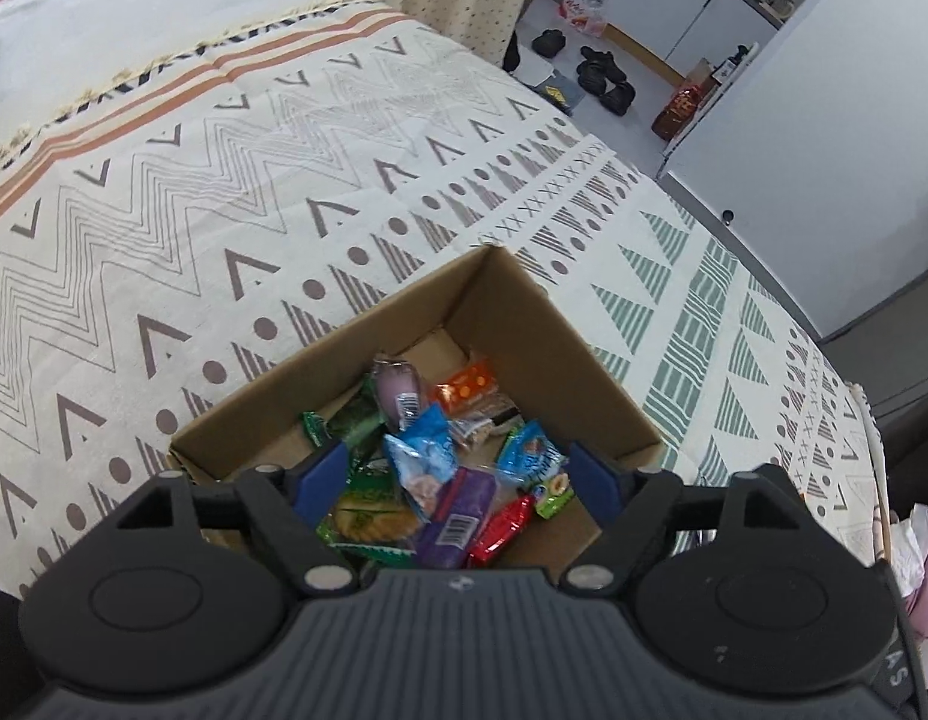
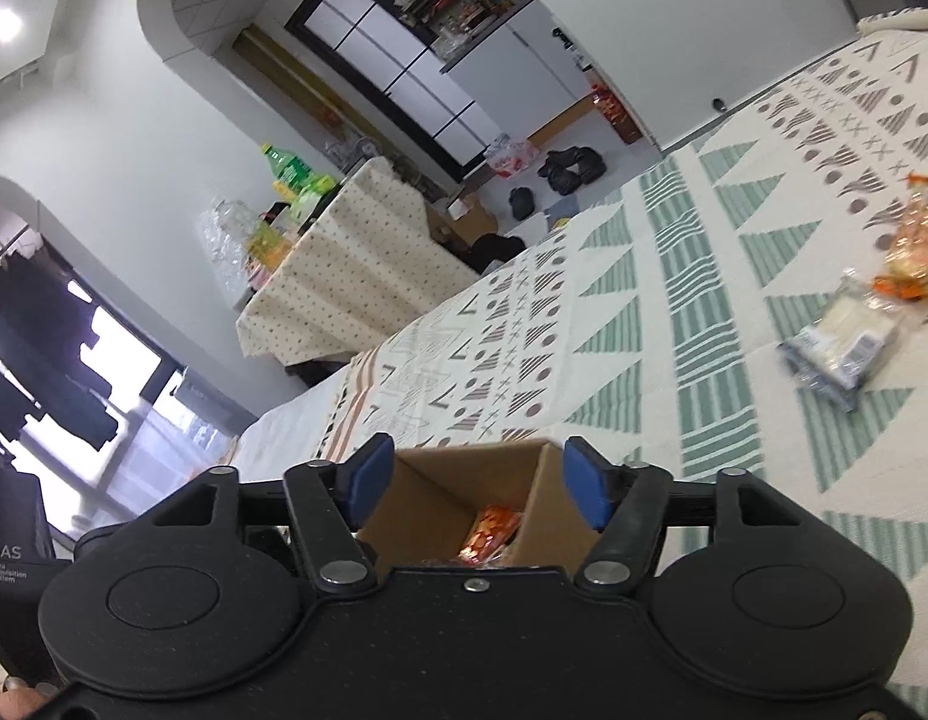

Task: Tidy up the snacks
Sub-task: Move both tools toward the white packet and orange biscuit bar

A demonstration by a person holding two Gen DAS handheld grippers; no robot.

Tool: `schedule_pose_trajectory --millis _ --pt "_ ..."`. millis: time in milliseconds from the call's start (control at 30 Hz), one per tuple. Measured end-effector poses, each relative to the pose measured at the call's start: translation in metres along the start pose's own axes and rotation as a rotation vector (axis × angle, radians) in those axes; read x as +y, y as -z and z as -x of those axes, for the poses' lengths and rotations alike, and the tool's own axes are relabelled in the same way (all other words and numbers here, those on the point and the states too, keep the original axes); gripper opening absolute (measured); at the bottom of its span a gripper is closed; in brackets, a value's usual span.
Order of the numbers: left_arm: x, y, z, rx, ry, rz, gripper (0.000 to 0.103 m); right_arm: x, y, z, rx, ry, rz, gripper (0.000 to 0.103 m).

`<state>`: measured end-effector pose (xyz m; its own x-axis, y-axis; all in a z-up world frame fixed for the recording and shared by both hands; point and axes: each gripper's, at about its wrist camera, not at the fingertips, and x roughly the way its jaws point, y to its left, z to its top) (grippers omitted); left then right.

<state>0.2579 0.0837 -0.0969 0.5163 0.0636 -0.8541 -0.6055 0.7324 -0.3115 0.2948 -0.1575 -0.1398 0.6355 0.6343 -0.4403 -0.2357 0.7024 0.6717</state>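
A brown cardboard box (image 1: 512,324) sits on the patterned cloth, holding several snack packets: blue (image 1: 422,456), purple (image 1: 458,510), red (image 1: 503,528), green (image 1: 368,516) and orange (image 1: 467,387). My left gripper (image 1: 461,480) hovers over the box with its blue pads wide apart, open, the packets lying loose beneath it. My right gripper (image 2: 476,480) is also open, above a corner of the box (image 2: 452,480), where an orange-red packet (image 2: 491,531) lies inside. Two more packets rest on the cloth at the right: a white one (image 2: 842,342) and an orange one (image 2: 911,246).
The box stands on a bed or table covered with a cloth (image 1: 224,180) of zigzags and green triangles. Beyond its far edge are a floor with dark shoes (image 1: 602,75), white cabinets (image 1: 674,6) and a side table (image 2: 344,276) carrying bottles.
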Motion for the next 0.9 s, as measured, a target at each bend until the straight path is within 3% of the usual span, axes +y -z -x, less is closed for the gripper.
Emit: schedule_pose_trajectory --millis 100,300,467,567,900 --pt "-0.012 0.006 0.006 -0.021 0.009 -0.041 0.088 -0.006 -0.007 0.012 -0.021 0.017 -0.006 0.076" --pt "-0.035 0.017 0.01 -0.015 0.022 -0.085 0.092 -0.018 -0.016 0.027 -0.051 0.05 -0.023 0.084" --pt "-0.049 0.022 0.015 -0.037 0.046 -0.098 0.103 -0.028 -0.022 0.037 -0.068 0.06 -0.037 0.089" --pt "-0.056 0.024 0.016 -0.048 0.056 -0.101 0.103 -0.034 -0.026 0.042 -0.079 0.071 -0.048 0.096" --pt "-0.086 0.03 0.018 -0.139 0.139 -0.122 0.103 -0.054 -0.039 0.06 -0.133 0.1 -0.069 0.103"
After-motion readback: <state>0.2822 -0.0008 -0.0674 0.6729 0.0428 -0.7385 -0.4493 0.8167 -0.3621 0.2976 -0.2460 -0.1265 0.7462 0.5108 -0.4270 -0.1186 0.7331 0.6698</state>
